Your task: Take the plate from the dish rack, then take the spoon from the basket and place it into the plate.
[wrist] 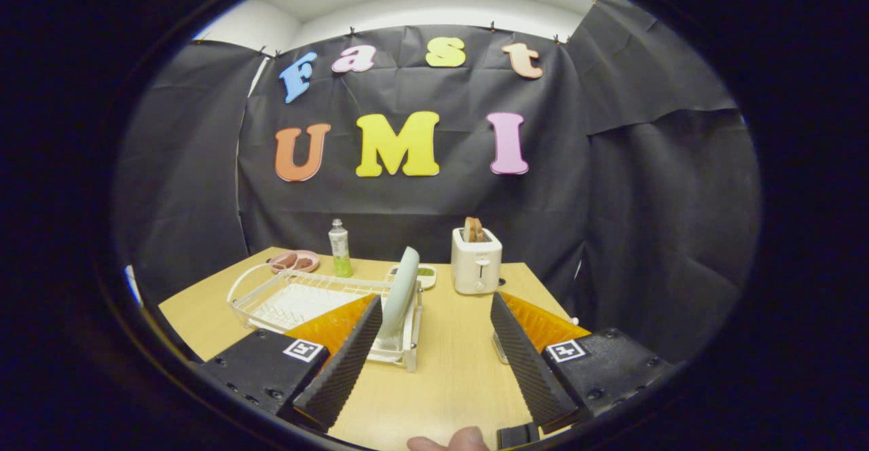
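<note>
gripper [434,342]: fingers spread wide, nothing between them but bare tabletop; it hovers low over the near part of the table
left finger [343,363]: its tip sits in front of the near right corner of the dish rack, overlapping it in view; contact cannot be told
right finger [529,363]: over open table, apart from the rack, partly covering a small clear item at the table's right edge that is too hidden to identify
plate [400,291]: pale blue-green, standing on edge in the right end of the dish rack, just ahead of the left finger and slightly inside the gap between the fingers; not gripped
dish rack [271,298]: white wire frame on a white tray, left half of the table, otherwise bare of dishes
spoon/basket: cannot make out either one
toaster [476,261]: white, beyond the fingers toward the far edge, slices of bread sticking up from the slots
bottle [339,248]: clear with green liquid, upright behind the rack
pink dish [294,261]: far left corner beside the bottle, brownish food on it
small tray [424,274]: behind the plate, something green in it, mostly hidden
table [448,369]: light wood
fingertip [461,441]: the person's, at the very near edge between the fingers
</note>
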The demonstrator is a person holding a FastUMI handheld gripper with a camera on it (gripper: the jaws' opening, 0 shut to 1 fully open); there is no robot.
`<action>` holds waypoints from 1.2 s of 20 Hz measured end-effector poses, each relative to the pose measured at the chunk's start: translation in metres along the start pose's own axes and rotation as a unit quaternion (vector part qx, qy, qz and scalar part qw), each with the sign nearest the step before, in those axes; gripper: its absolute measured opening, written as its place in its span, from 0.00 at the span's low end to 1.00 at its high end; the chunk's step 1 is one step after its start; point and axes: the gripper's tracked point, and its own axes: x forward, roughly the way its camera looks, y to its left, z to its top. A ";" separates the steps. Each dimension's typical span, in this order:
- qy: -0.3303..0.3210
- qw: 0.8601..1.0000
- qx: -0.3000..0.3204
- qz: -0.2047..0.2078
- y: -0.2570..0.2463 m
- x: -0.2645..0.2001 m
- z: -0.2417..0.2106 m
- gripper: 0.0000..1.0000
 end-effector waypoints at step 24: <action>0.325 0.944 0.023 0.042 0.069 0.215 -0.036 0.85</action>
